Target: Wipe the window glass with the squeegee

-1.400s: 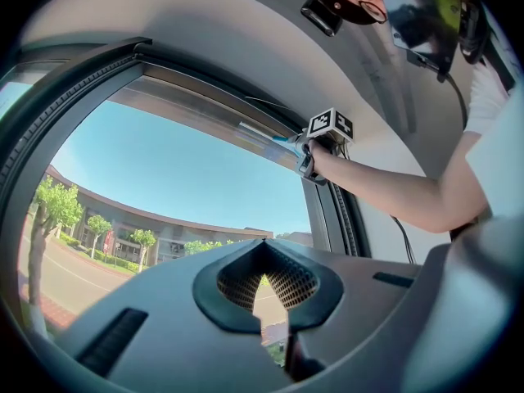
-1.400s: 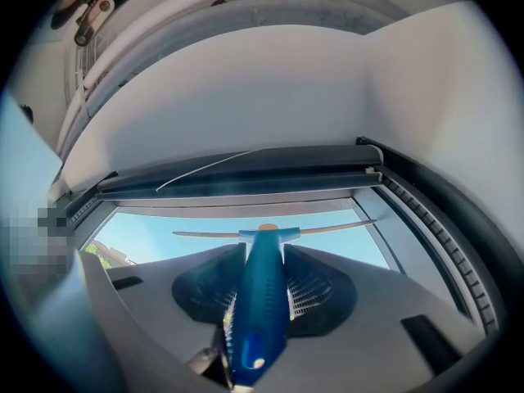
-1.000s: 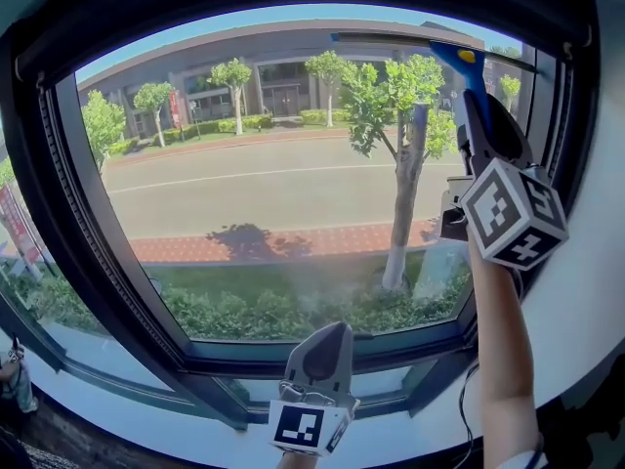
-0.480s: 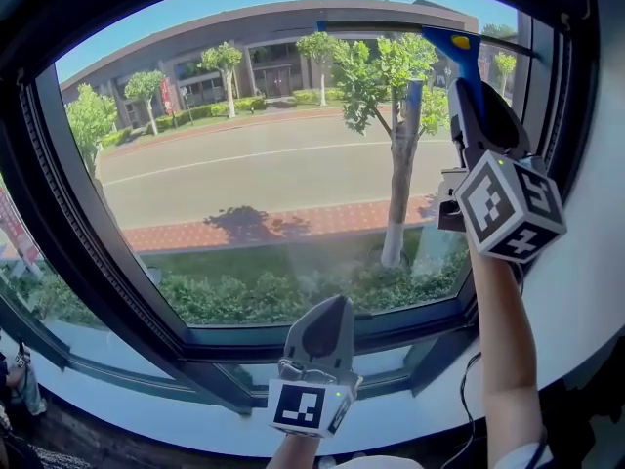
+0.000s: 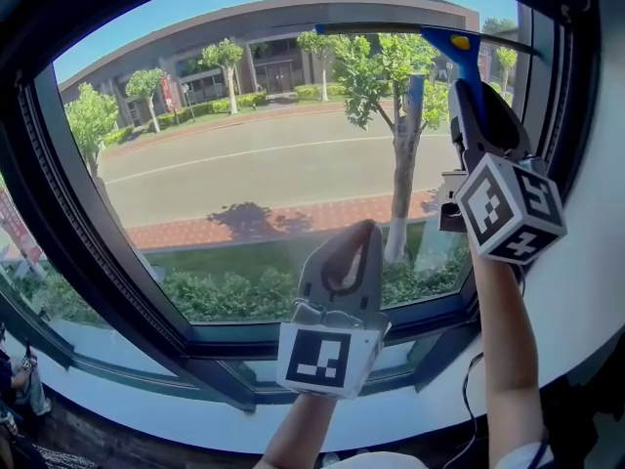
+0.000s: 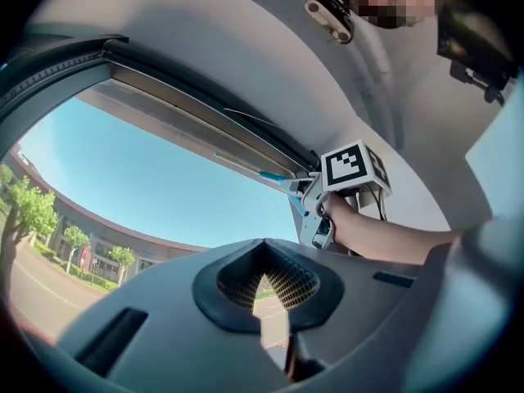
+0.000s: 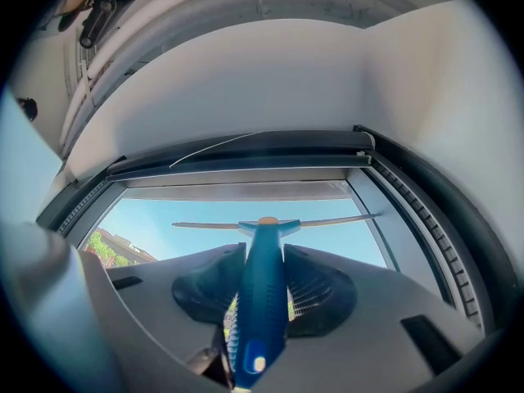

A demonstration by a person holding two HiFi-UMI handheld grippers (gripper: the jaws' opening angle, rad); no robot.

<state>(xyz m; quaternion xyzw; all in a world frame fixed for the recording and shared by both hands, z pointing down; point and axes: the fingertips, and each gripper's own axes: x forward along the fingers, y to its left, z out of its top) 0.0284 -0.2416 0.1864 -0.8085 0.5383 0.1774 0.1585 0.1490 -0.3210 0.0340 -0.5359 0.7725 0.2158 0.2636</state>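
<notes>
The left gripper [image 5: 359, 234] is hovering before the lower part of the window glass [image 5: 225, 164], its jaws pressed together on nothing; at the right, the right gripper [image 5: 474, 106] is pinching the blue handle of the squeegee [image 5: 459, 52], whose blade is lying along the top of the glass.

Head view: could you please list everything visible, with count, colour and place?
squeegee: one, blue handle, blade along the top of the glass, upper right
window glass: one pane, clear, fills the middle
window frame: one, dark, around the glass
trees: several, green, outside
building: one, brown-grey, outside, far back
right gripper: one, grey, shut on the squeegee's handle
left gripper: one, grey, shut and empty, in front of the lower glass
</notes>
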